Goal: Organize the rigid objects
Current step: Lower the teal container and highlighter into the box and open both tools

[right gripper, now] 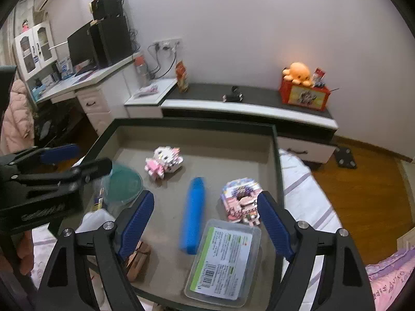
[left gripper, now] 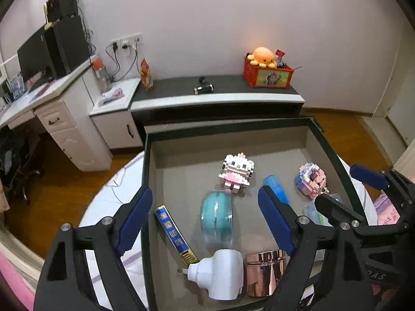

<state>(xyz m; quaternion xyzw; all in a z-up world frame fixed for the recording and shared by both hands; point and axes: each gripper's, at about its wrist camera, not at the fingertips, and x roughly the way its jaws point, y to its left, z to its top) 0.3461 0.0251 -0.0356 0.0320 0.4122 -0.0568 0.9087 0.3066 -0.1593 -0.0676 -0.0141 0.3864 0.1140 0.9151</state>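
1. Nearest the lens in the left wrist view, the left gripper (left gripper: 205, 223) hangs with its blue pads spread wide and nothing between them; a white plug adapter (left gripper: 220, 274) and a rose-gold canister (left gripper: 264, 272) lie at the bottom centre.
2. Low in the right wrist view, the right gripper (right gripper: 206, 224) is likewise spread wide and grips nothing; a clear labelled box (right gripper: 225, 259) lies between its fingers.
3. Mid-frame, a blue cylinder (right gripper: 193, 215), blurred, lies beside a pink block figure (right gripper: 241, 202); a teal disc (left gripper: 216, 217) and a blue-gold bar (left gripper: 173, 233) sit left of centre.
4. Further up, a white block cat (left gripper: 237, 172) lies on the floor of the dark-rimmed tray (left gripper: 225, 127).
5. Beyond it, at upper right, an orange plush (left gripper: 263, 57) sits on a red box (left gripper: 267, 76).
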